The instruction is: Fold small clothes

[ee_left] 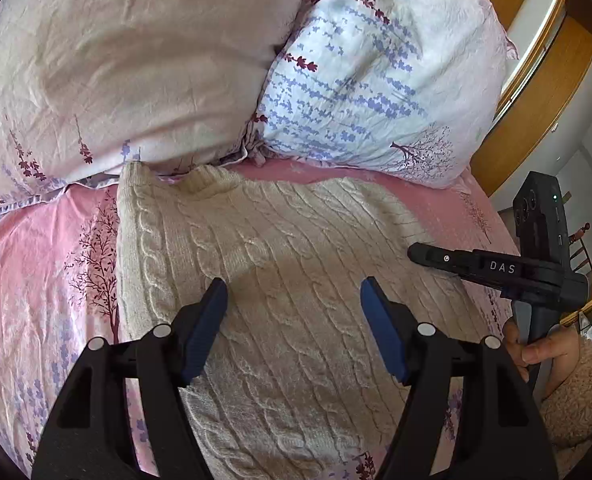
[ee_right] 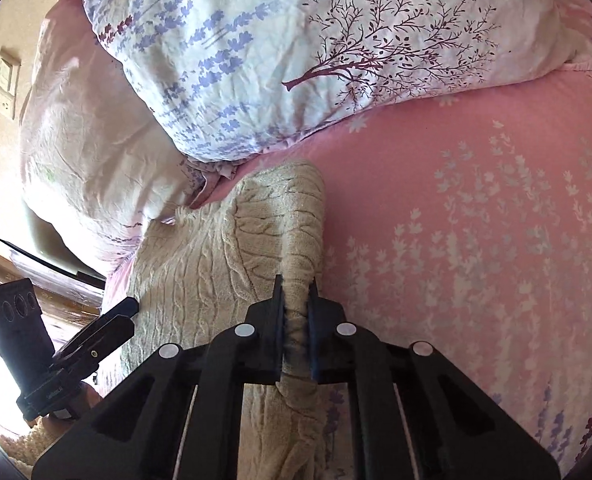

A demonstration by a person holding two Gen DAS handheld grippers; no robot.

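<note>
A cream cable-knit sweater (ee_left: 280, 280) lies on the pink floral bed sheet (ee_left: 44, 264), one part folded over its middle. My left gripper (ee_left: 294, 294) is open just above the sweater, its blue pads on either side of the knit. My right gripper (ee_right: 297, 304) is shut on a bunched edge of the sweater (ee_right: 200, 280) at its right side; it also shows at the right of the left wrist view (ee_left: 436, 258). The left gripper shows at the lower left of the right wrist view (ee_right: 108, 320).
Two floral pillows (ee_left: 128, 64) (ee_left: 380, 80) lie right behind the sweater. A wooden headboard (ee_left: 544, 92) stands at the far right. Pink sheet (ee_right: 476, 240) spreads to the right of the sweater. A wall with a switch plate (ee_right: 6, 76) is at the left.
</note>
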